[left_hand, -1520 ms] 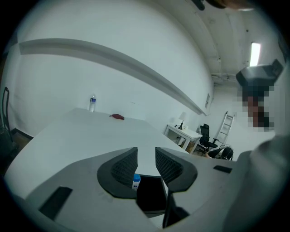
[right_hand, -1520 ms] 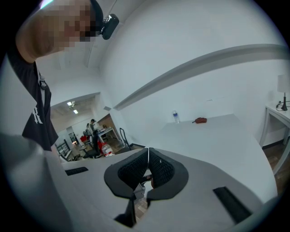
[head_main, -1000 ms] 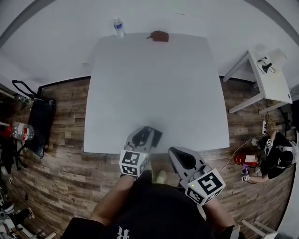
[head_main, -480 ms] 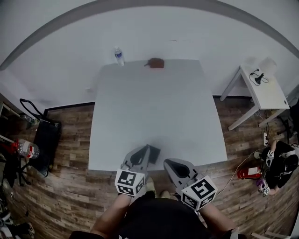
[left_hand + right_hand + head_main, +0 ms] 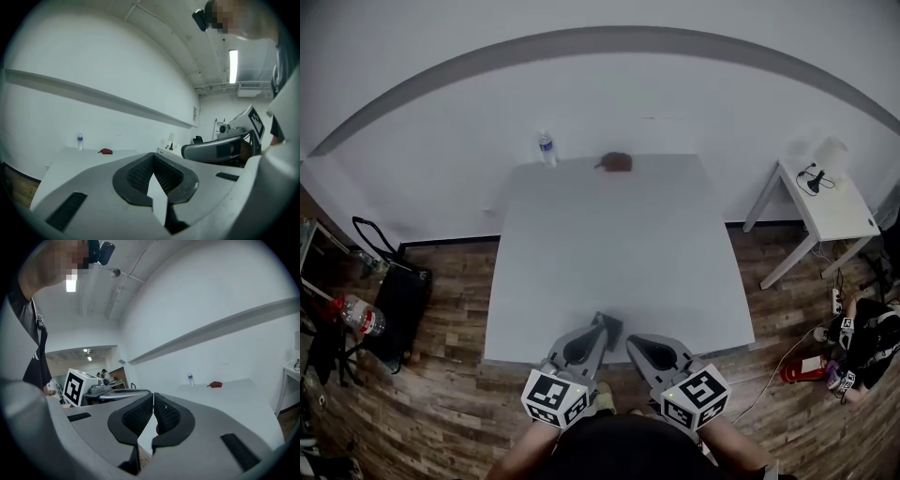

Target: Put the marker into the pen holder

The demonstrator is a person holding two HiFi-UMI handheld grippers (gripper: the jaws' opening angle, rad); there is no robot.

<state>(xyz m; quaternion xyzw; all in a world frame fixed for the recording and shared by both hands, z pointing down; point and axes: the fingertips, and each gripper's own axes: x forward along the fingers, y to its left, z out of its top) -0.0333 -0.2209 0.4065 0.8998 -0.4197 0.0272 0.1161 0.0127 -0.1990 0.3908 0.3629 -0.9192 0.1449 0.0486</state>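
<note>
Left gripper (image 5: 605, 322) closed, red object (image 5: 619, 162) far.

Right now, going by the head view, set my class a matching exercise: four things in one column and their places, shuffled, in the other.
Things
1. water bottle
2. reddish-brown object
3. small side table
4. black bag

Places
A. on the floor, left of the big table
B. at the big table's far left corner
C. right of the big table, by the wall
D. midway along the big table's far edge

Pairs: 1-B; 2-D; 3-C; 4-A
</note>
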